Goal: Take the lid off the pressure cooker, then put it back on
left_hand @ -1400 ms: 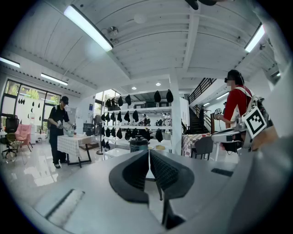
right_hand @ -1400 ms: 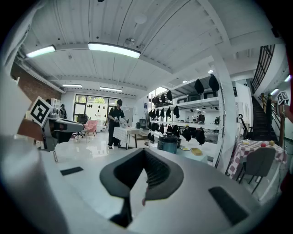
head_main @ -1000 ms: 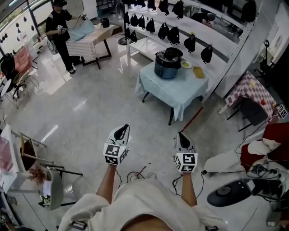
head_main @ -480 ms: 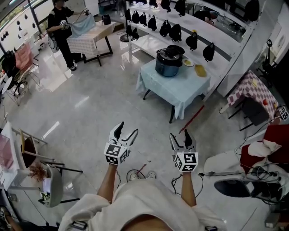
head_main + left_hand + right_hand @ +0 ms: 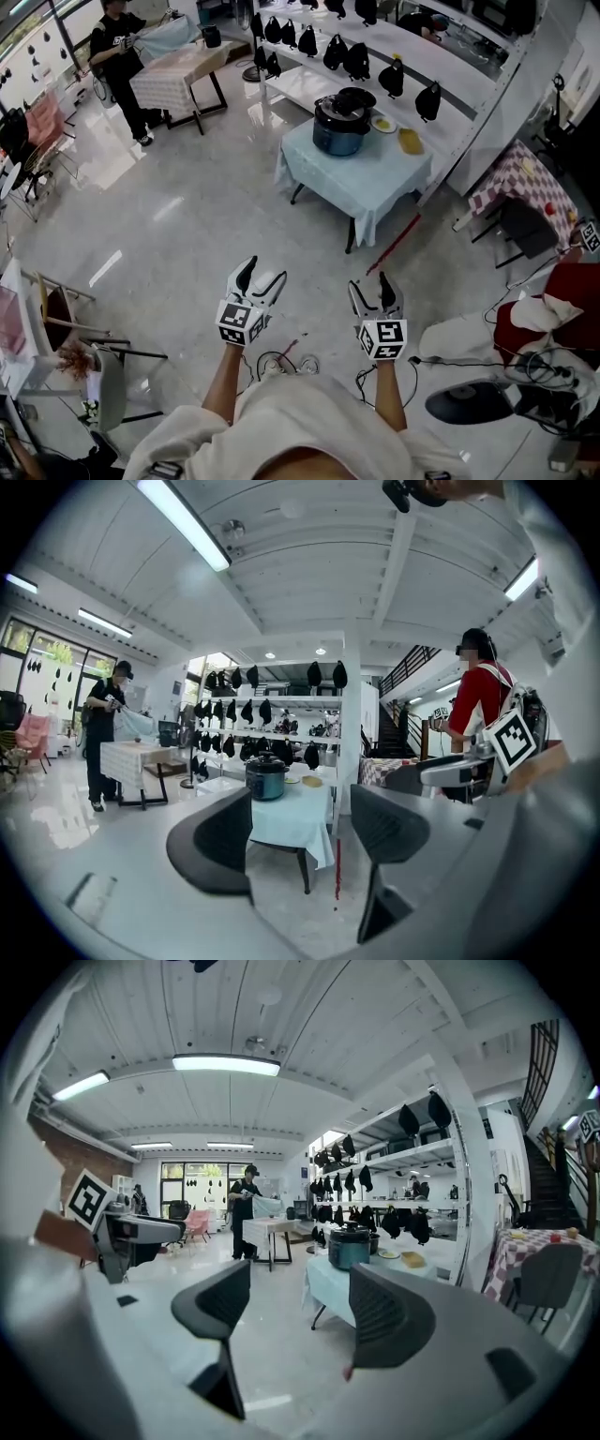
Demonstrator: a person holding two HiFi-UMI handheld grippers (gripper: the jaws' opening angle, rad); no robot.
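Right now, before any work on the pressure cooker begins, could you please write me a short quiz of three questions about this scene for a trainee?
1. True or false: the pressure cooker stands on the floor beside the table.
2. Choose one. The lid is: A) on the cooker; B) held by a person; C) on the floor.
3. What do the left gripper and the right gripper hold?

Key
1. False: it stands on the table.
2. A.
3. Nothing. The jaws of both have just been opening and stand apart with nothing between them, well away from the cooker.
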